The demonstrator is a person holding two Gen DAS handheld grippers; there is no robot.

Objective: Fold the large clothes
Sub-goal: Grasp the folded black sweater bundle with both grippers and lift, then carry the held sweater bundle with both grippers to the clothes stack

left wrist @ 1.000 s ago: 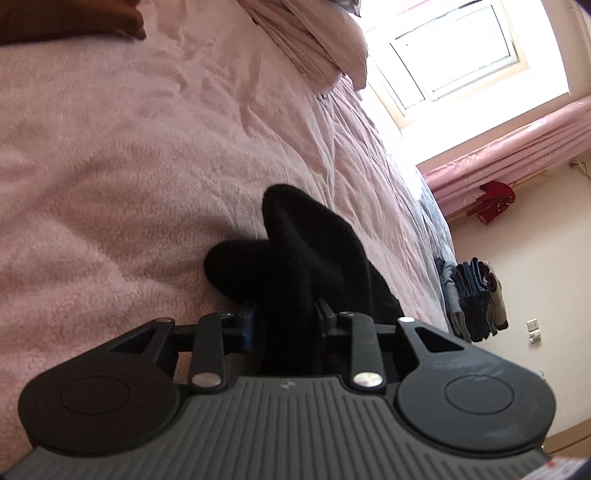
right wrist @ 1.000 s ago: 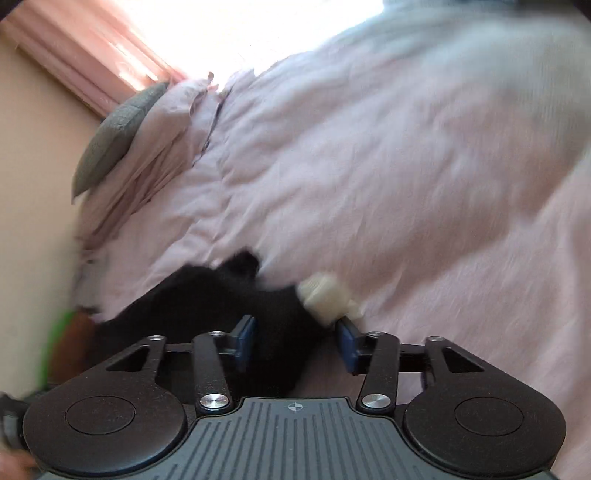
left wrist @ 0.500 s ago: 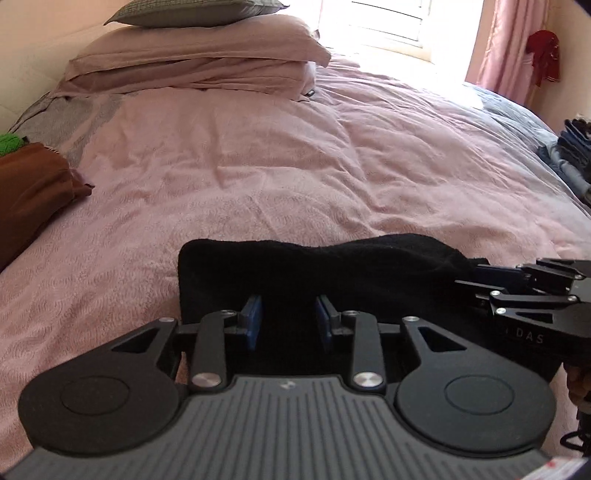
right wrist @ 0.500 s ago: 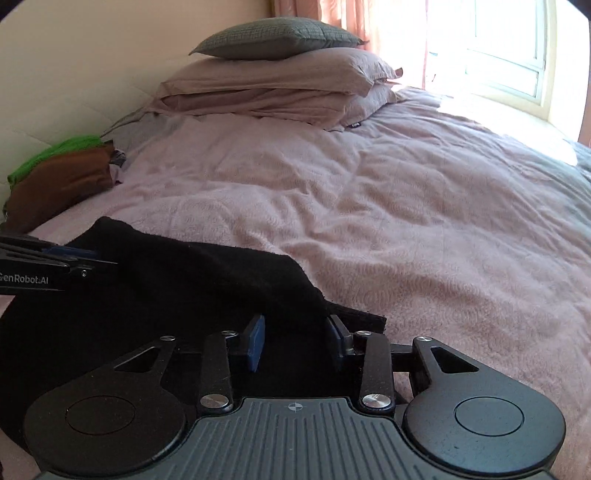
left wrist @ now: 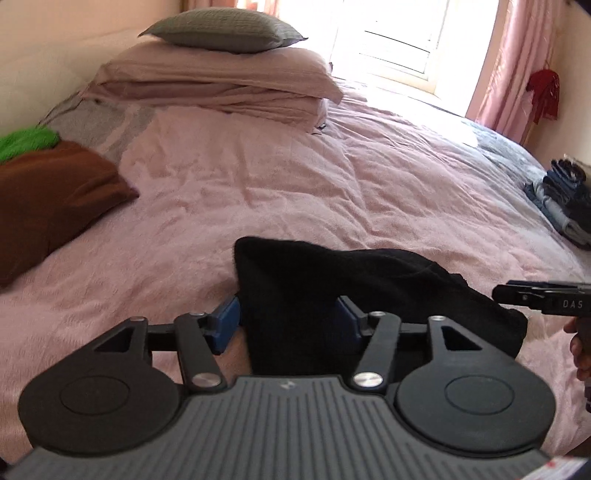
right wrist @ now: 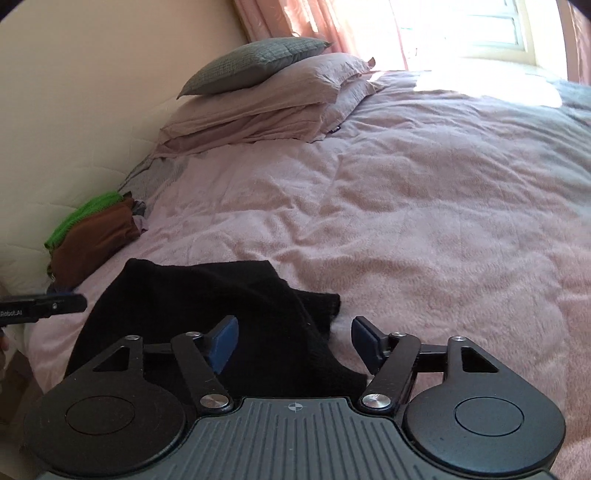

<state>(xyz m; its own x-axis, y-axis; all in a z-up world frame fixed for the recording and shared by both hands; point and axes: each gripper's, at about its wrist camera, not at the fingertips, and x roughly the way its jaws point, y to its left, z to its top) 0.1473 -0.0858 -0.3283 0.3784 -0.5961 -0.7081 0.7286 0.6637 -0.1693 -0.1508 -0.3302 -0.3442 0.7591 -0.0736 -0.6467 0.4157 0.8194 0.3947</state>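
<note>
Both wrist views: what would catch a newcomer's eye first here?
The black garment, lying folded on the pink bedspread in front of both claws, stands out most. The left claw and the right claw have just been opening, pads off the cloth. Stacked pillows sit by the bright window.

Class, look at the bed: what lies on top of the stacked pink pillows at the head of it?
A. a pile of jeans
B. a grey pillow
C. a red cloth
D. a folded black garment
B: a grey pillow rests on the pink pillows; the black garment lies nearer, on the bedspread.
</note>
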